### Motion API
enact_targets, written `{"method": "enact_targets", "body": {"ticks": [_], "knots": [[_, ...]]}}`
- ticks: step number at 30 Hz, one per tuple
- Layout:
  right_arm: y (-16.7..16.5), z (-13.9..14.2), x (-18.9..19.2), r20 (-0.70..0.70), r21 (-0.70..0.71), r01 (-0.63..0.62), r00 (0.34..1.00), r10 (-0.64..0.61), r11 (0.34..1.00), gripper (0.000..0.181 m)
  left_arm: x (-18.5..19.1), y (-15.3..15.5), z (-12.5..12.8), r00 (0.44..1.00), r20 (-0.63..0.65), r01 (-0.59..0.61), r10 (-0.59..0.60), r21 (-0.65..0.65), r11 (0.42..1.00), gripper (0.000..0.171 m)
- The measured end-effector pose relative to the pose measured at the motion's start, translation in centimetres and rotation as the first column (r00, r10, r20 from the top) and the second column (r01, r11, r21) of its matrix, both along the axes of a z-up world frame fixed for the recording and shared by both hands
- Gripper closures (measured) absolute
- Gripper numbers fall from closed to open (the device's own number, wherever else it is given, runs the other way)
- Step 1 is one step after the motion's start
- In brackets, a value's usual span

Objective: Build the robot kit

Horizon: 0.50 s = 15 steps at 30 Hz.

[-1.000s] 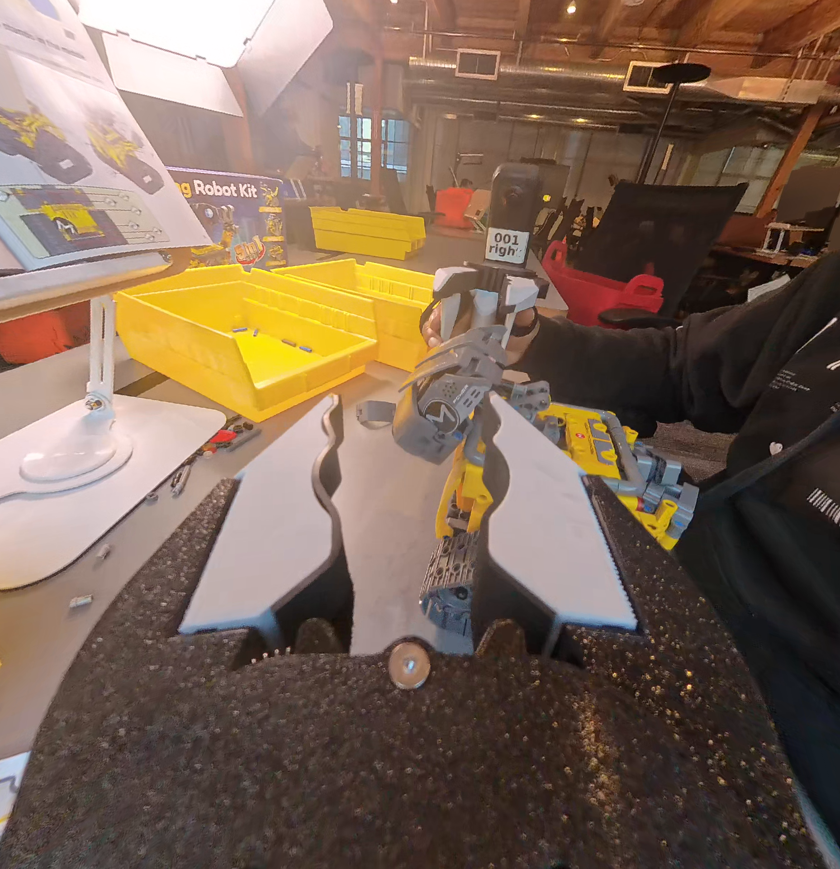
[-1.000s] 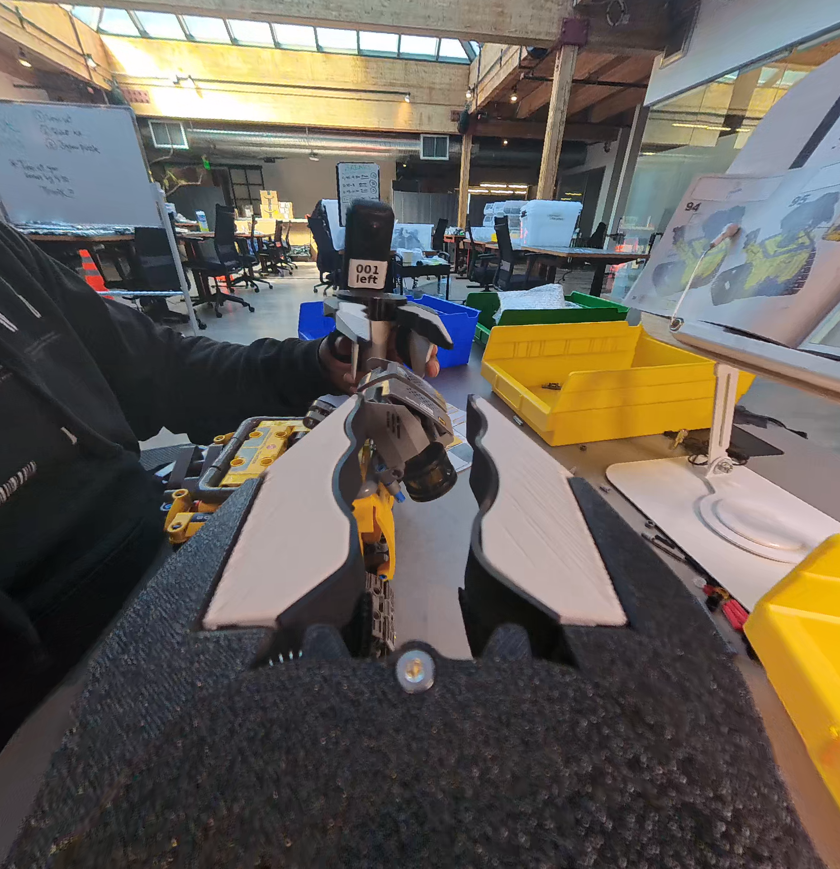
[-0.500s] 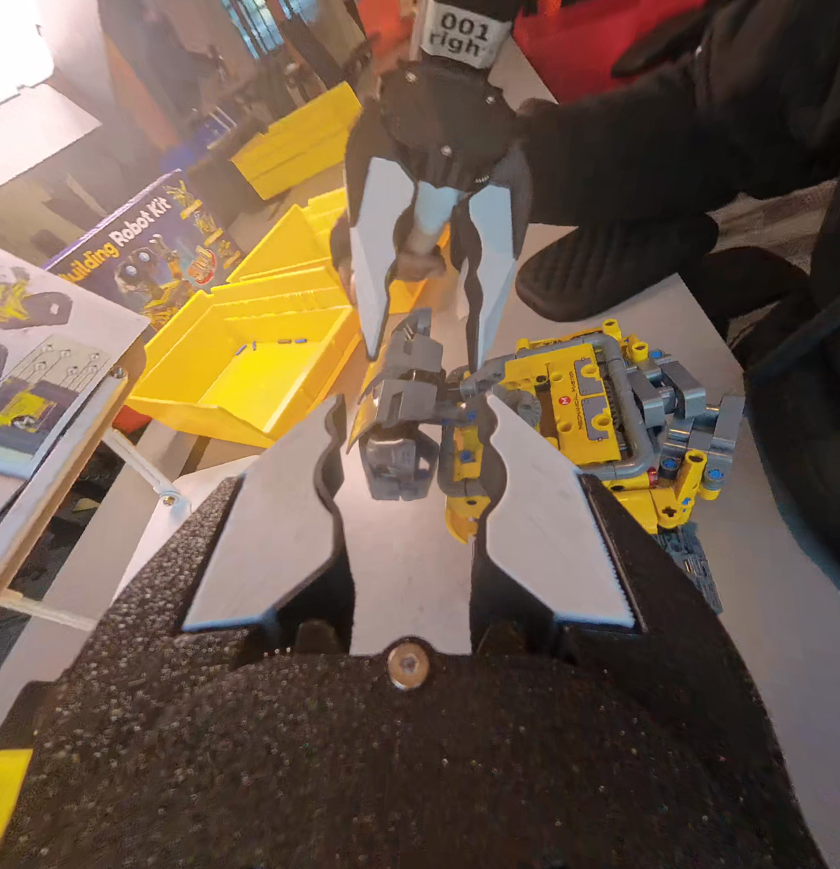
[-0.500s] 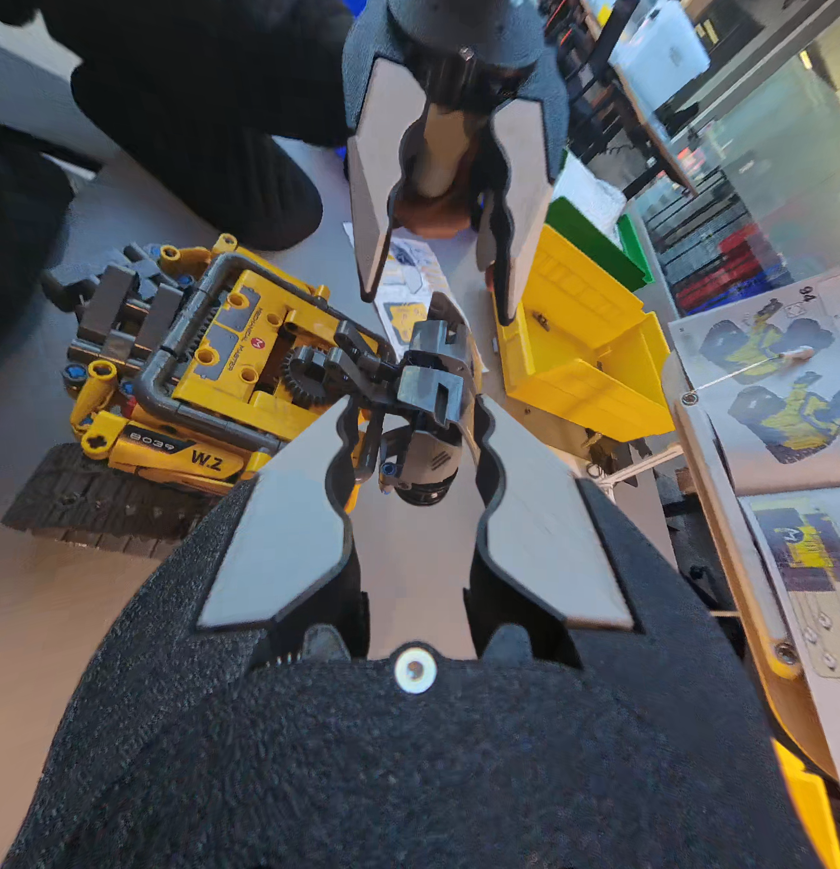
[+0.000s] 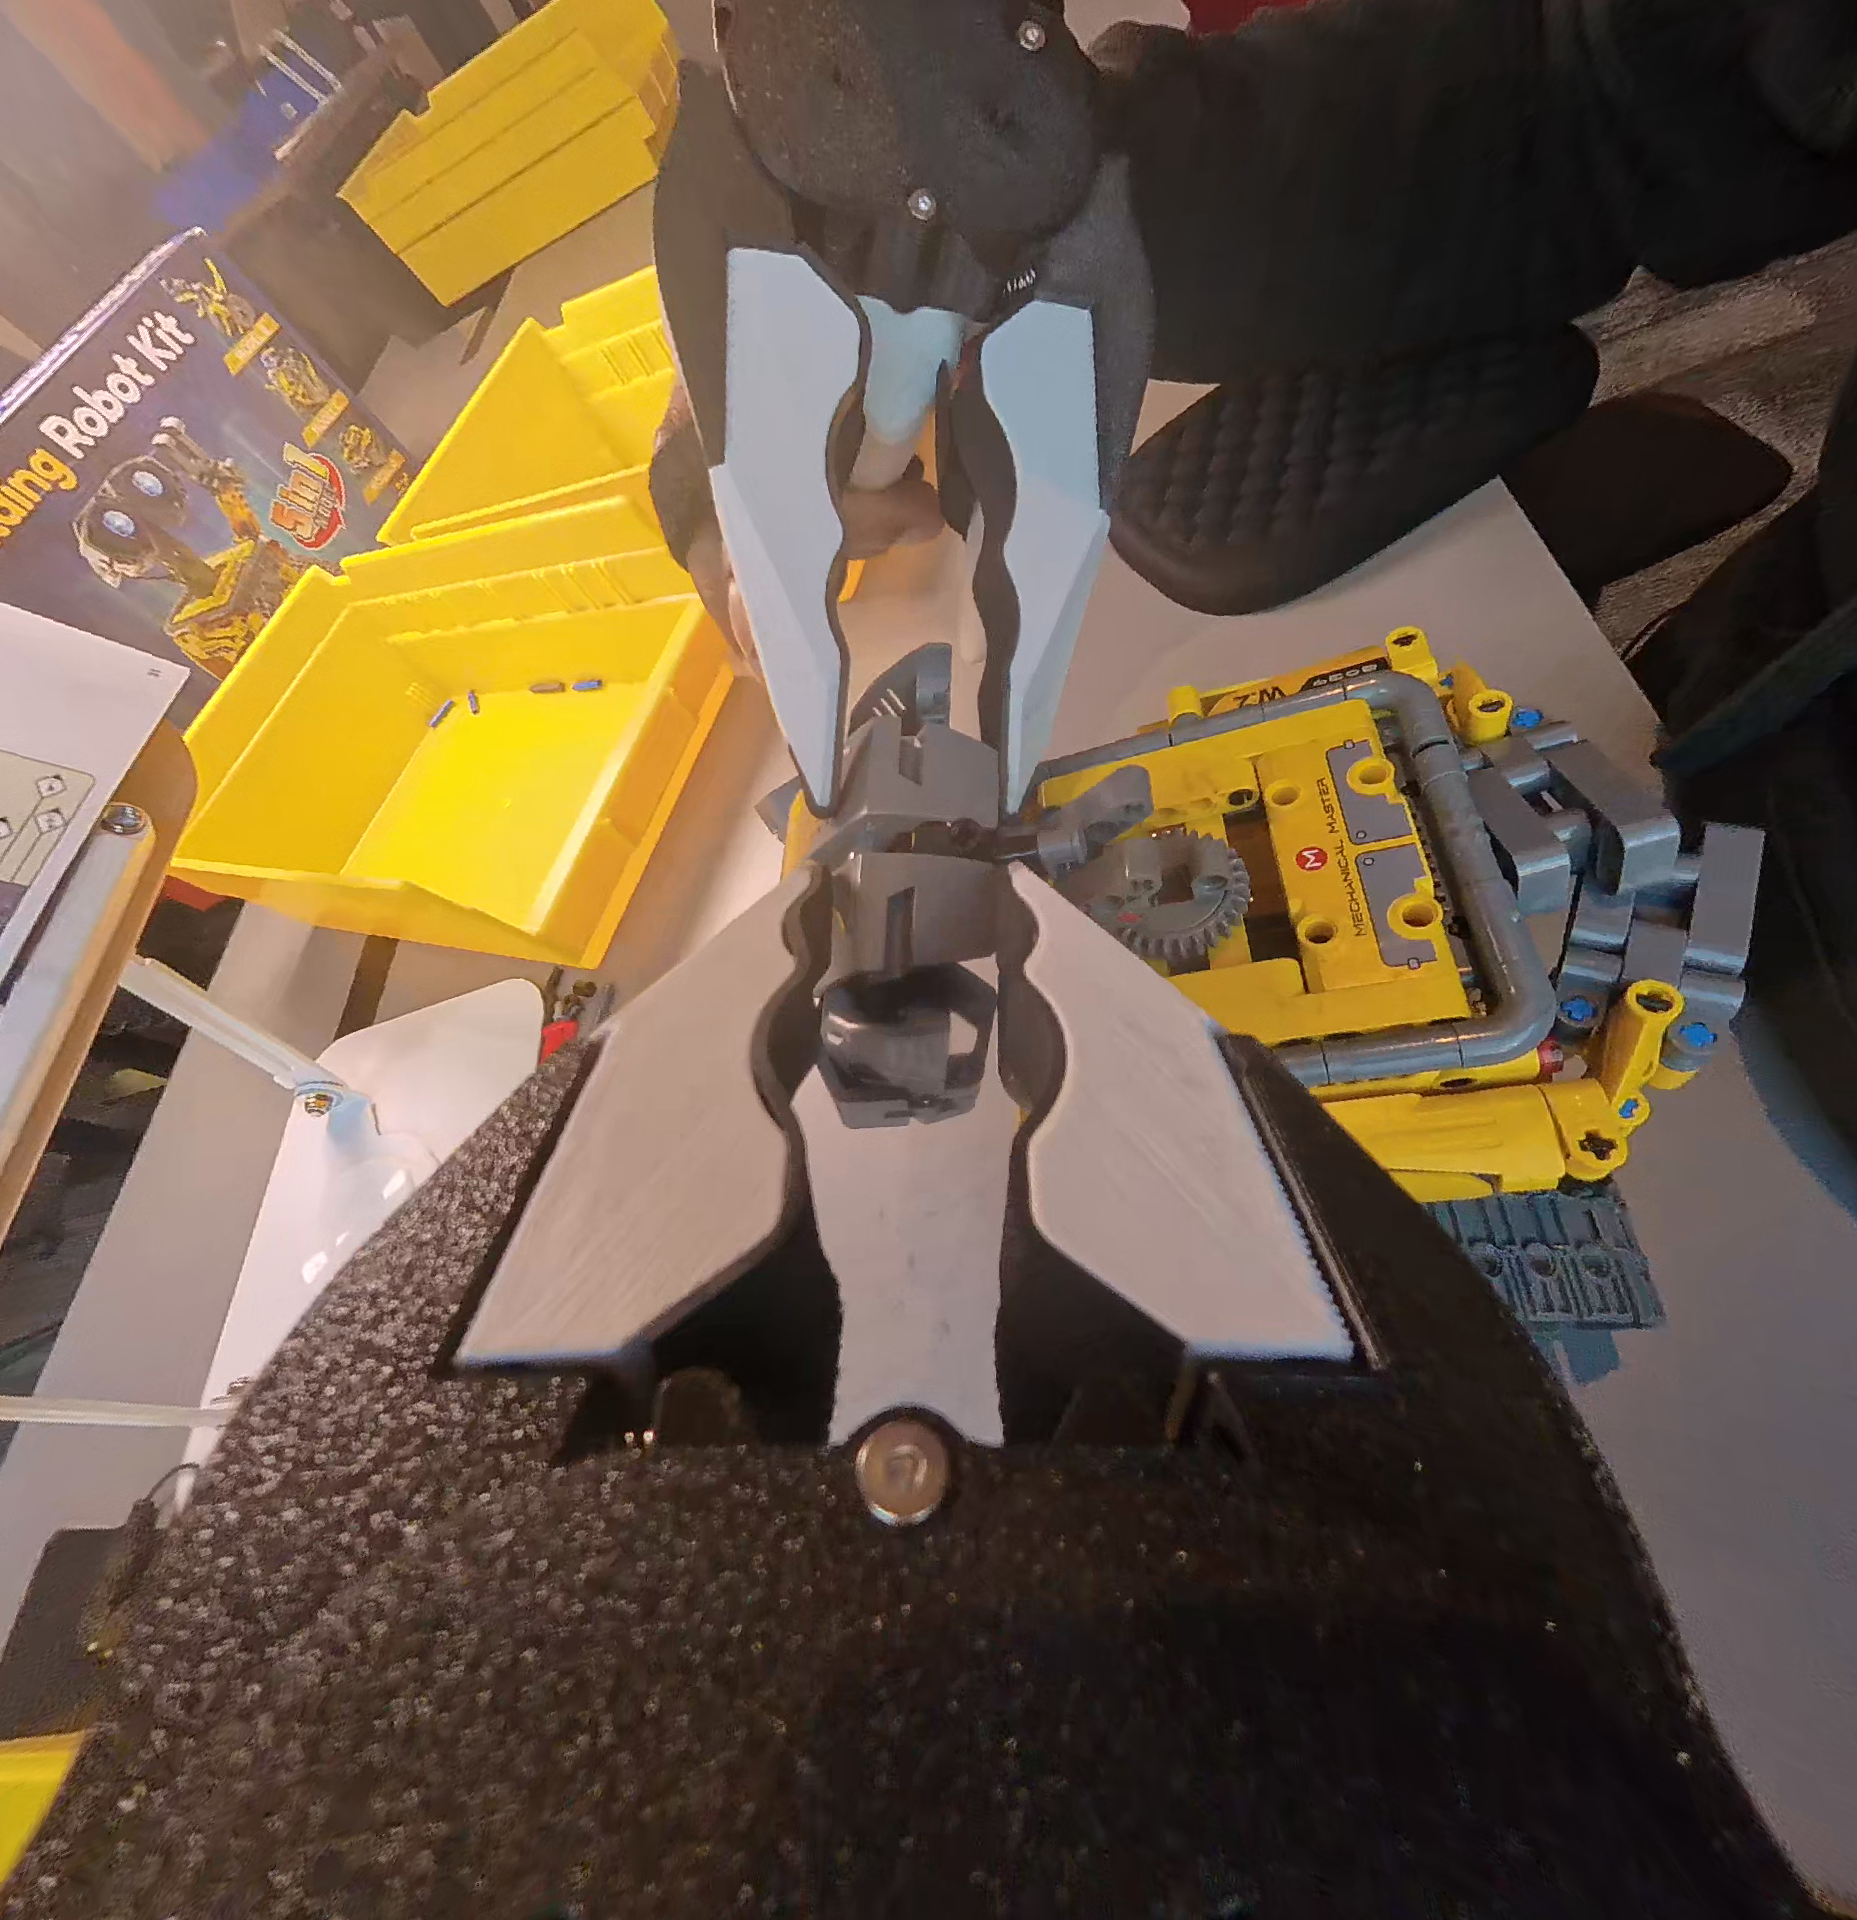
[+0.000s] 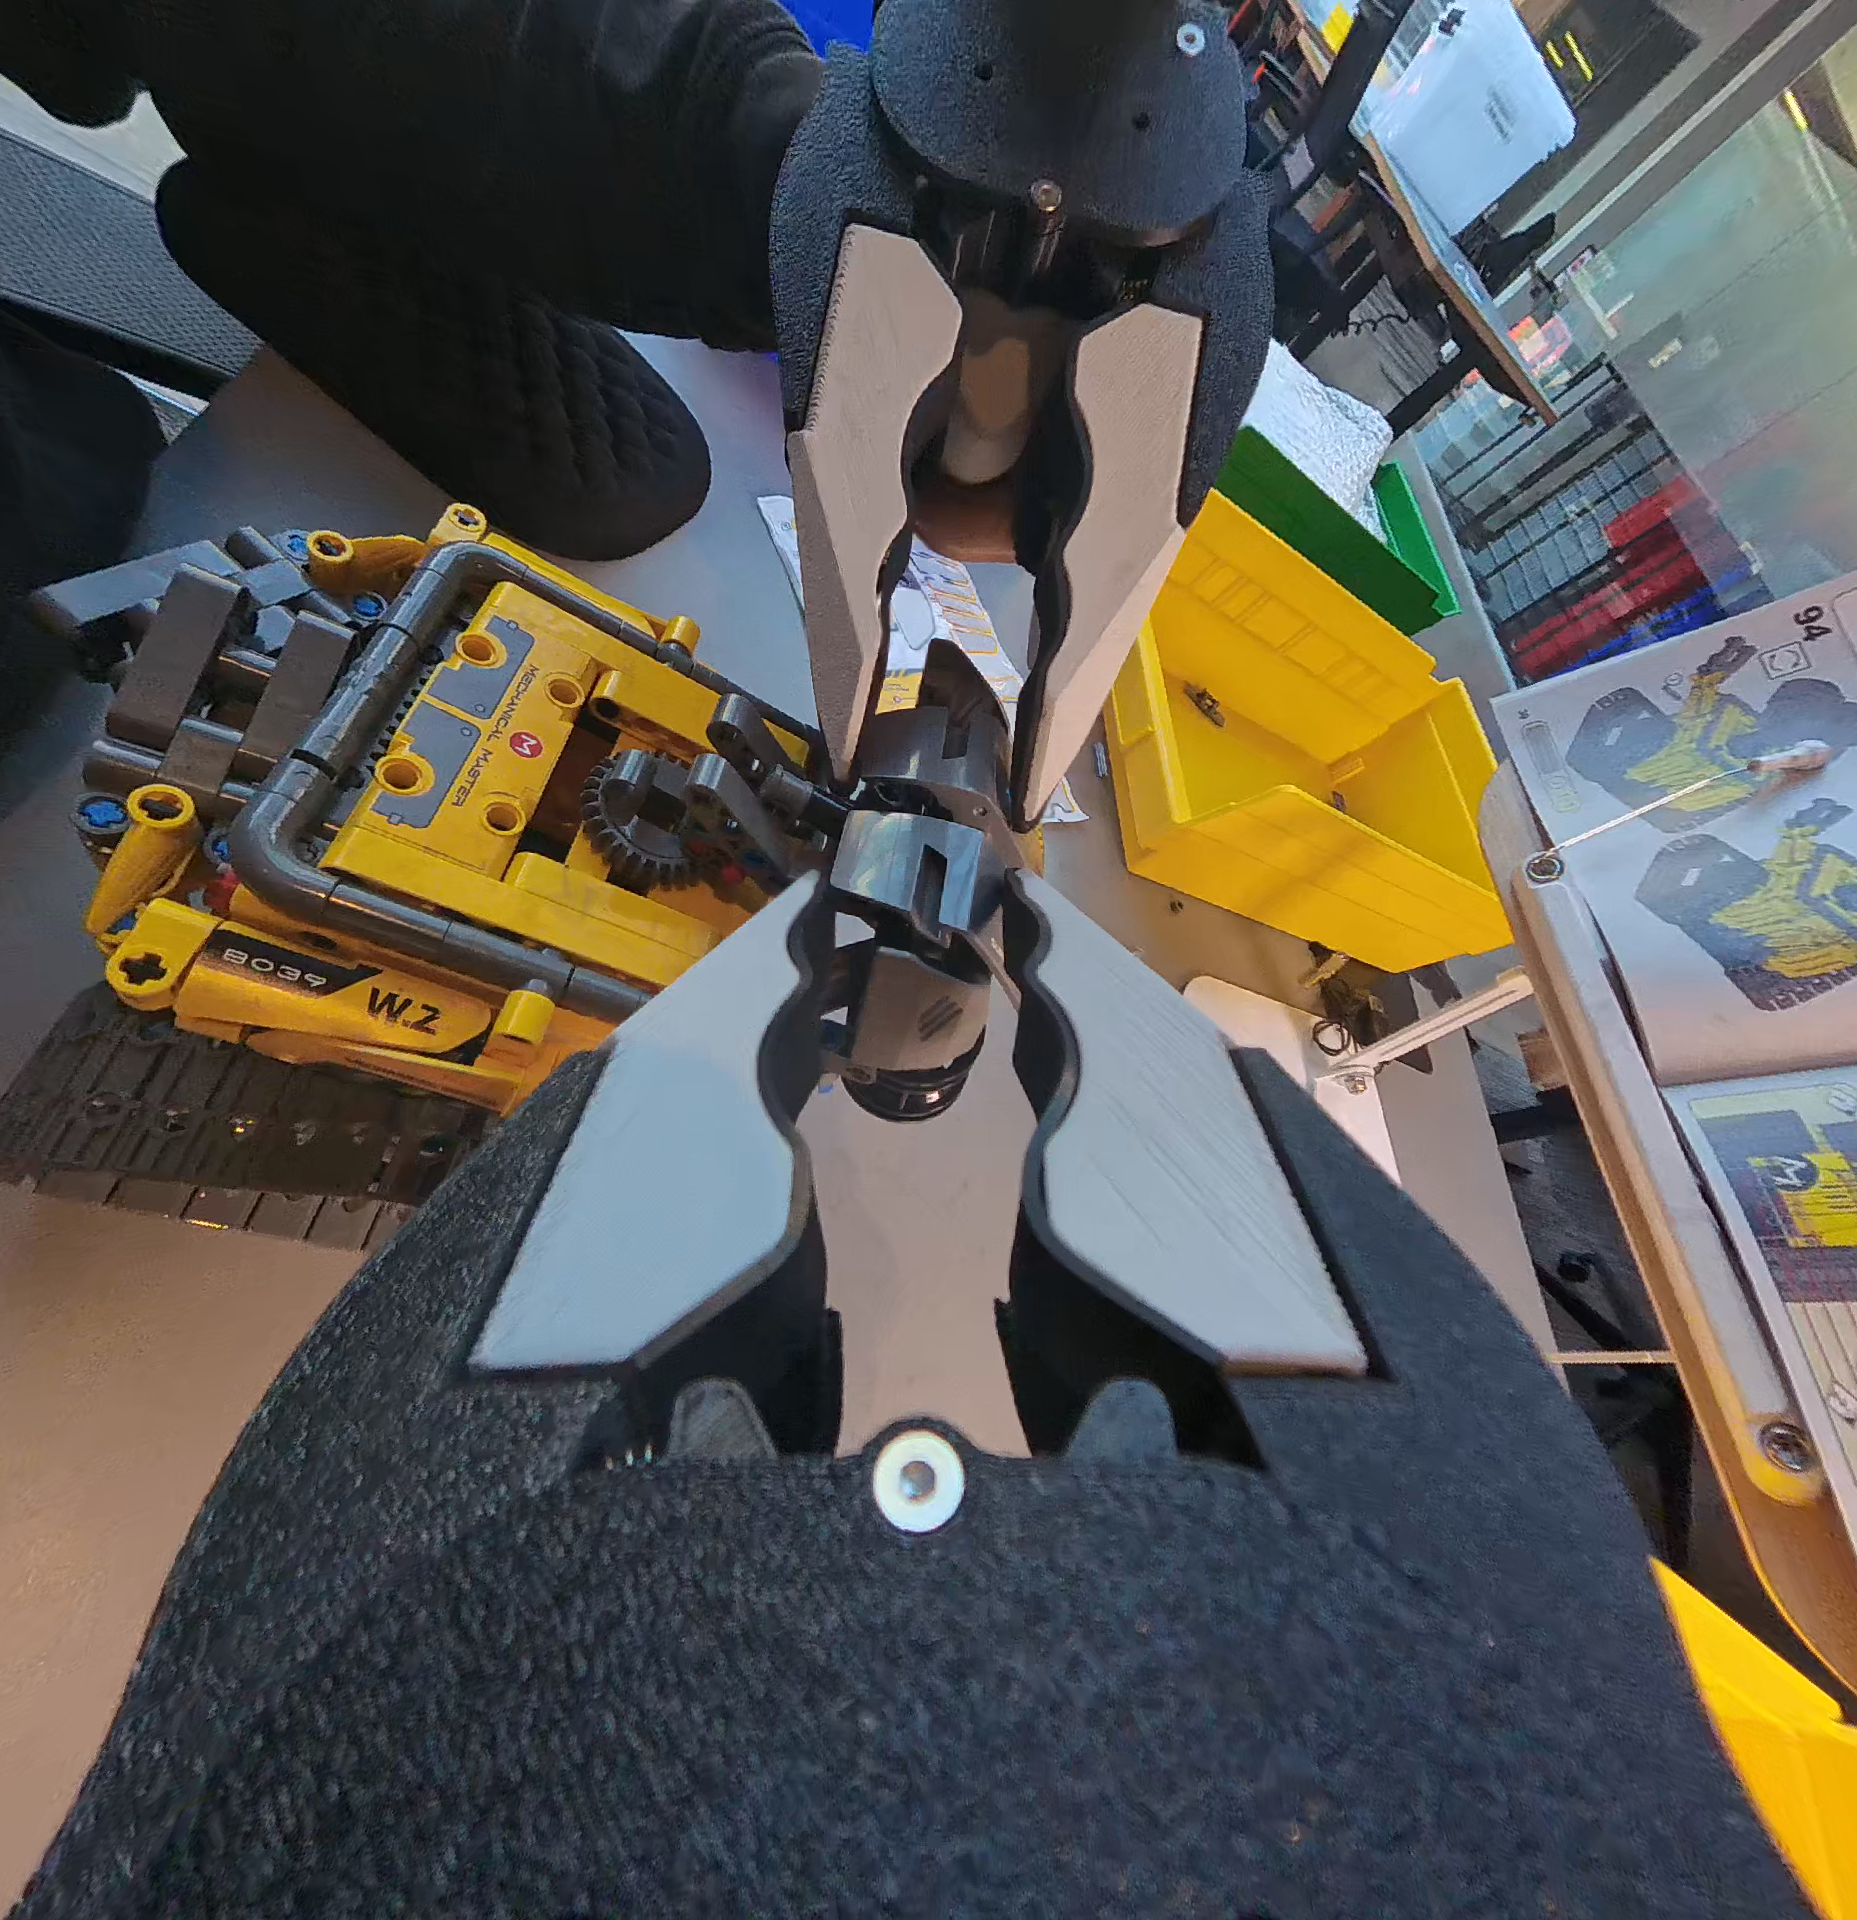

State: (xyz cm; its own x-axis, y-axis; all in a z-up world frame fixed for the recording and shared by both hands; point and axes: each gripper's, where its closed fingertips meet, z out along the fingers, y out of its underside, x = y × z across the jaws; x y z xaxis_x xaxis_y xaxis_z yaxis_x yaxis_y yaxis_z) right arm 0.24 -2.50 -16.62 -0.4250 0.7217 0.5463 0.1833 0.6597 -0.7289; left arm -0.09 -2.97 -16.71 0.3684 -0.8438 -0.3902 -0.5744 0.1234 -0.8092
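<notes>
Our left gripper (image 5: 908, 883) clamps the near half of the grey claw piece (image 5: 903, 831) at frame centre; our right gripper (image 6: 919, 883) clamps the opposite half, tips nearly meeting. Its long axis runs between both grippers, equally close to each. The yellow model (image 5: 1371, 914) touches it at right; yellow bins (image 5: 467, 790) crowd upper left, and bare table (image 5: 1734, 1351) lies lower right.

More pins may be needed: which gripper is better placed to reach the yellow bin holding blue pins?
The left gripper, probably: the yellow bin sits close beside it; the right gripper also clamps the grey piece.
</notes>
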Motion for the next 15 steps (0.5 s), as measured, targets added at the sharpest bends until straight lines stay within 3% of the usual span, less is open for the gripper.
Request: {"method": "enact_targets", "body": {"ticks": [6,11,15], "knots": [[0.2,0.2,0.1,-0.016,0.001,0.026,1.000,-0.026,1.000,0.148,-0.1,-0.1,0.4,1.000,0.017,-0.005,0.005,0.033,0.999,0.142],[1.4,-0.2,0.9,-0.029,-0.002,0.079,0.996,-0.079,0.997,0.148,-2.0,-0.2,1.0,0.983,0.149,-0.113,0.106,0.042,0.993,0.125],[1.6,-0.4,2.4,-0.026,-0.103,0.100,0.994,-0.103,0.990,0.143,-4.4,-1.6,1.3,0.932,0.315,-0.171,0.177,-0.048,0.984,0.118]]}}
